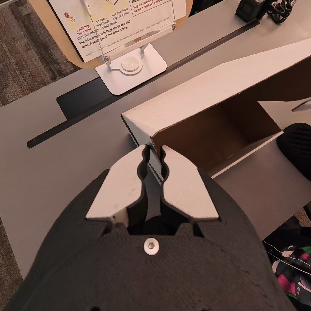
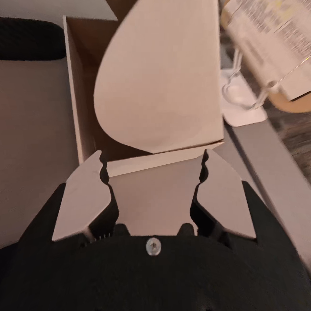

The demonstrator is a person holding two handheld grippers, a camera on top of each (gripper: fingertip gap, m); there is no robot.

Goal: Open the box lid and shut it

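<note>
Left hand-held gripper (image 1: pixel 155 148) is pinched down on the near end wall of the box (image 1: pixel 210 134), one fingertip outside the white face, the other inside against the brown corrugated edge, tips nearly together with cardboard between them. That view gives us the box sitting on the grey desk (image 1: pixel 58 168), open, brown interior showing, the white lid (image 1: pixel 202 87) raised and stretching away to the right. Behind it, a white stand (image 1: pixel 134 74) carries a printed instruction sheet (image 1: pixel 109 28), and a dark chair back (image 1: pixel 296 149) sits just past the box's right side.

Over to the right wrist view, which is blurred: the right hand-held gripper (image 2: pixel 153 154) is spread wide and grasping nothing, its fingertips either side of a white box wall (image 2: pixel 143 166), hovering just short of it. What this camera adds is a rounded white side flap (image 2: pixel 159 75) hanging over the open cavity, which the left camera never shows. Stand and sheet (image 2: pixel 269 42) appear here too, smeared at top right.
</note>
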